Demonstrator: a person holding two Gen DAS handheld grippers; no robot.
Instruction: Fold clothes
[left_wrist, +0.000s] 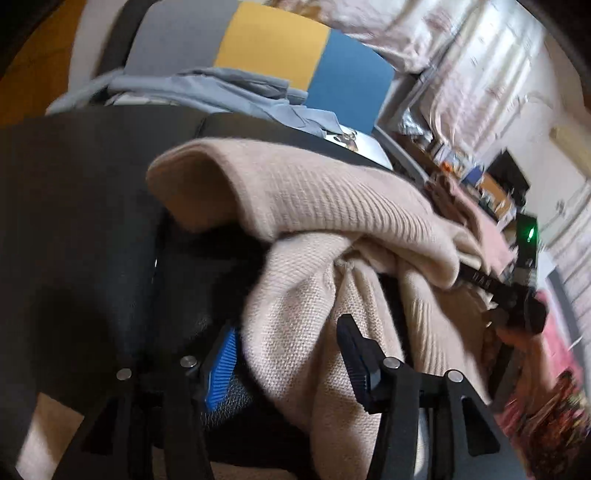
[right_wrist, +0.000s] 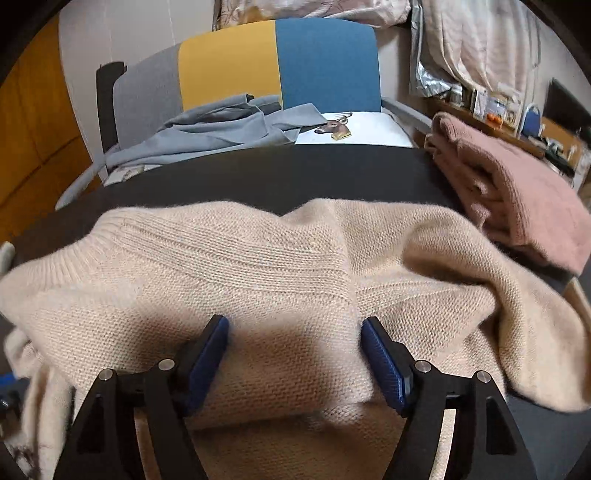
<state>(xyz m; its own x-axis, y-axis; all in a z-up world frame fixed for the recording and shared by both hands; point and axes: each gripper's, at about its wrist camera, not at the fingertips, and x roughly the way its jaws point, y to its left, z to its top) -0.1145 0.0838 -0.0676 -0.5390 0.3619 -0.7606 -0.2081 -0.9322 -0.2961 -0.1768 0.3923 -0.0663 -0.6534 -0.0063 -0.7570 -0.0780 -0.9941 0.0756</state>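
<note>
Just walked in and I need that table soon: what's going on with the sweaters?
A person is folding clothes with a handheld gripper in each hand. The beige sweater lies bunched and half folded on the black table. The right gripper is open just over it, gripping nothing. The left gripper has sweater fabric draped between its open fingers. A pink sweater already sits folded at the side, and a grey garment waits on the chair.

Beige sweater between spread right gripper fingers
</note>
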